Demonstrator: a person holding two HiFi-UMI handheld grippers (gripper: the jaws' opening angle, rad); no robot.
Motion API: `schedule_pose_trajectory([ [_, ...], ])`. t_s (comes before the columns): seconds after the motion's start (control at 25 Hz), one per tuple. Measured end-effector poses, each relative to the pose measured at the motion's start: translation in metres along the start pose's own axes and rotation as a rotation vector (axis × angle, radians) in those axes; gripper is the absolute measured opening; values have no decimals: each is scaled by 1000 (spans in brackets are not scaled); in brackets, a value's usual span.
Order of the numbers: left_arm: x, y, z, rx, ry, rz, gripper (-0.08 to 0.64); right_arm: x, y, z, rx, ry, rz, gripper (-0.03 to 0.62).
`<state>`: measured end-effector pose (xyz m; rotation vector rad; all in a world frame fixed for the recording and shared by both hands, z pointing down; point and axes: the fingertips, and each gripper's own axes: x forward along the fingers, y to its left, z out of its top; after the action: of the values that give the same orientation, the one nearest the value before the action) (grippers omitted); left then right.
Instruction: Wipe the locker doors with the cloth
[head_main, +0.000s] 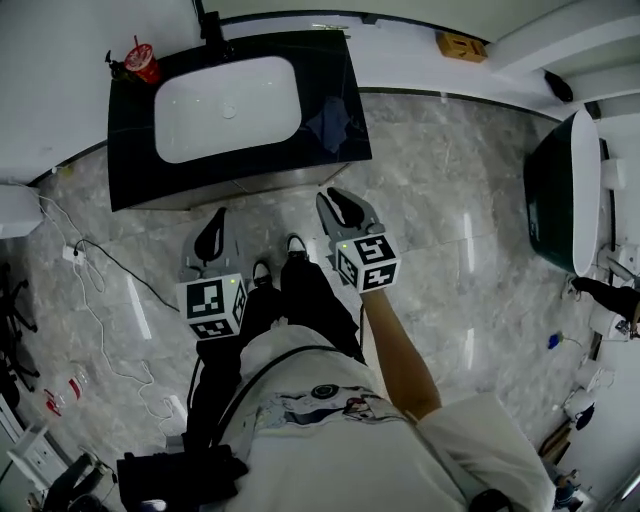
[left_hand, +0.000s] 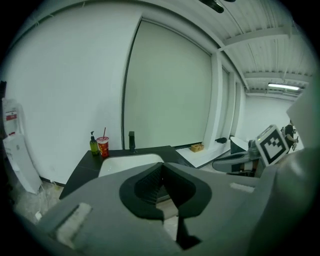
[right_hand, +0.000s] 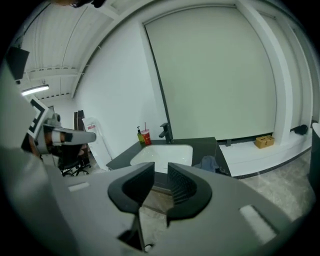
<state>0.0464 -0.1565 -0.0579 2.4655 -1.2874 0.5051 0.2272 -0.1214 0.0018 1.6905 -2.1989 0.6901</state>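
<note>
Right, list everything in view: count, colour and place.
counter: 1, black, against wall
sink basin: 1, white, in counter
tap: 1, black, behind basin
cup with straw: 1, red, counter's back-left corner
soap bottle: 1, green, beside cup
cloth: 1, blue-grey, on counter right of basin
box: 1, tan, on white ledge
tub: 1, dark, white rim, far right
left hand-held gripper: 1, grey, jaws together, empty
right hand-held gripper: 1, grey, jaws apart, empty
</note>
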Motion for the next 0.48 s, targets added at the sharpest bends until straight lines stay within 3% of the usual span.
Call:
schedule_pose_trajectory([
  [0.28,24,13,4,-10,42,118,-2,116,-120,-20,-22,188,-23,209],
  [0.48,27,11,-14,-24,94,172,-2,185,-172,-33,-88,297,-51,282],
])
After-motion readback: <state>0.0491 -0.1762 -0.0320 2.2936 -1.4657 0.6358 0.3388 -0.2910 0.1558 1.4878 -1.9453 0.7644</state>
